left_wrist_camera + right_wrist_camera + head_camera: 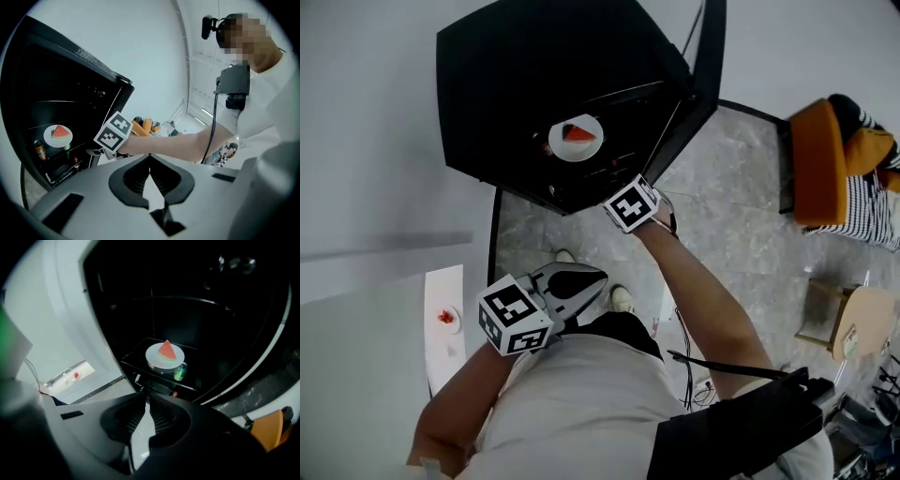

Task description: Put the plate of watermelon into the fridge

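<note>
- The fridge (516, 75) is black and stands open, with its door (698, 84) swung out to one side.
- The plate (576, 138) is inside the fridge on a dark shelf. It's white and round, and it lies flat.
- One red wedge of watermelon (578, 132) sits in the middle of the plate, point up in the right gripper view.
- A green can (179, 371) is tucked at the plate's front edge, inside the fridge. Its print is too small to read.
- The right tongs (146, 398) hang just outside the fridge opening, aimed down at the shelf and well clear of the plate. Their tips are all but touching, and there's nothing between them.
- The right tongs' marker cube (631, 202) shows bold black-and-white squares at the fridge's front edge. They're patterns only, with no words.
- The left tongs (150, 155) are held farther back from the fridge, close to the person's body, and point toward the opening. The tips are pressed together and they're empty too.
- A white desk (445, 281) sits off to the fridge's left side in the head view. On it is a small dish with something red (445, 318).
- An orange chair (818, 161) stands beyond the fridge door, on the marbled floor.
</note>
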